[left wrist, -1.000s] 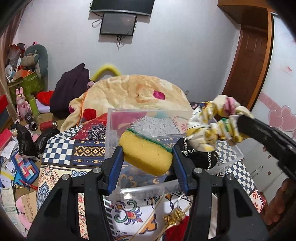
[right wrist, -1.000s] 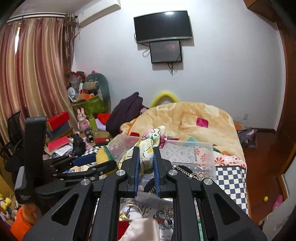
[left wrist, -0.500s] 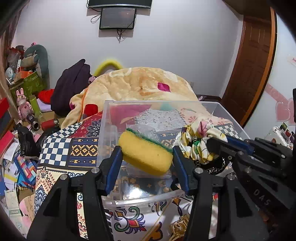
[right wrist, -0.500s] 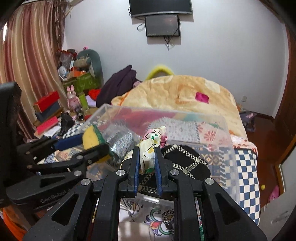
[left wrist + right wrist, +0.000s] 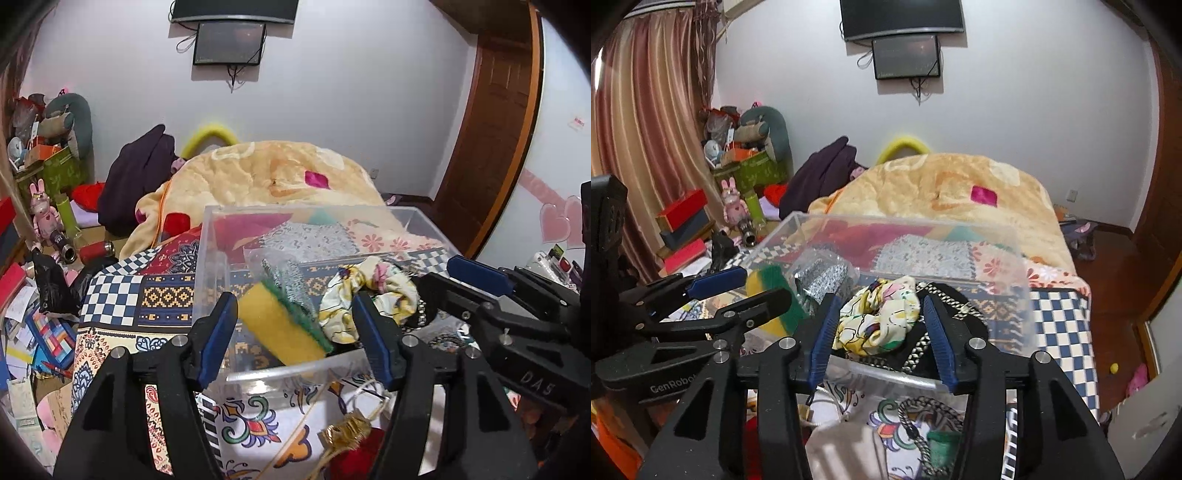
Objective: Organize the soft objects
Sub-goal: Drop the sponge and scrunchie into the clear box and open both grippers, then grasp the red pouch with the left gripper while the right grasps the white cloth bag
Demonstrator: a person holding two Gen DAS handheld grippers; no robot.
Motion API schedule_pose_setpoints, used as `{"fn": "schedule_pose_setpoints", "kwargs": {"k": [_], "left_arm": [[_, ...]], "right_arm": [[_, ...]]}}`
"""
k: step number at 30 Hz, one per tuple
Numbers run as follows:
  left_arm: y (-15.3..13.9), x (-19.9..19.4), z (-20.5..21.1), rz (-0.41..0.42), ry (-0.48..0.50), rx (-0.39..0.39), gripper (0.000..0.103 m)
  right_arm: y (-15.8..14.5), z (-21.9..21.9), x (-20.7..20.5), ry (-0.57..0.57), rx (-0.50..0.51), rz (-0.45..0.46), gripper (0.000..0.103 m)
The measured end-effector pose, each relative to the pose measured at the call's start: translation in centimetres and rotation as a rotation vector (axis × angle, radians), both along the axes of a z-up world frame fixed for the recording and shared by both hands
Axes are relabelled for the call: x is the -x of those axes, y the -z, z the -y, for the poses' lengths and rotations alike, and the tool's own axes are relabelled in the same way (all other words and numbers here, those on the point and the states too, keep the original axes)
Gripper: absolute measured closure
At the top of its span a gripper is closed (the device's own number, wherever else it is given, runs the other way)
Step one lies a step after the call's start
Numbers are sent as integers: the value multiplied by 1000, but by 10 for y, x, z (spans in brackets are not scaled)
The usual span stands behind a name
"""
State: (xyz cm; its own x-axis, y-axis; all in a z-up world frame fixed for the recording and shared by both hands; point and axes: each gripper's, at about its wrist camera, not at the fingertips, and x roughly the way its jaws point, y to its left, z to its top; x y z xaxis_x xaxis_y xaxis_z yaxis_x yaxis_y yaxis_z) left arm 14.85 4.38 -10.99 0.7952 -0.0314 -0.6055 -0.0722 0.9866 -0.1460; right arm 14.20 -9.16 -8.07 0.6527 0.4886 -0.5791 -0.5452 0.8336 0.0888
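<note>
Both jaws gape: left gripper (image 5: 295,332) around the sponge (image 5: 280,325), right gripper (image 5: 879,332) around the scrunchie (image 5: 877,319); withdrawing could snag either from the bin (image 5: 210,258).

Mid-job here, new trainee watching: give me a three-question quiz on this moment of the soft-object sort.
1. True or false: the right gripper stands open around the yellow floral fabric scrunchie.
2. Which item lies between the left gripper fingers? A) the yellow sponge with green scouring pad B) a red pillow C) a black chain bag
3. Fill in: both items sit inside the clear plastic ____.

Key: 1 true; 2 A; 3 box.
</note>
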Motion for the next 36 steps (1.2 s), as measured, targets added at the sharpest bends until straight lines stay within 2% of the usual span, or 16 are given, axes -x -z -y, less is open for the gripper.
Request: {"fn": "schedule_pose_setpoints", "kwargs": {"k": [3,6,12,24,31,35,36], "left_arm": [[-9,11,1,27,1,-6,38],[-18,23,0,54,0,1,33],[-22,47,4,74,13,-9,27],[33,66,17,-95,56,5,27],[58,74,20,-162,79,54,28],[65,72,21,-181,100,91,41],[67,71,22,-185,103,96,41]], "right_arm": [[-11,9,8,2,-23,28,56],[-22,19,15,9,-48,64,47],[-25,32,36,17,-47,99,43],[32,34,47,-15,29,-59,43],[62,27,54,-57,75,-143,43],[72,24,59,-72,93,-167,43],[72,24,59,-72,95,-165,43]]}}
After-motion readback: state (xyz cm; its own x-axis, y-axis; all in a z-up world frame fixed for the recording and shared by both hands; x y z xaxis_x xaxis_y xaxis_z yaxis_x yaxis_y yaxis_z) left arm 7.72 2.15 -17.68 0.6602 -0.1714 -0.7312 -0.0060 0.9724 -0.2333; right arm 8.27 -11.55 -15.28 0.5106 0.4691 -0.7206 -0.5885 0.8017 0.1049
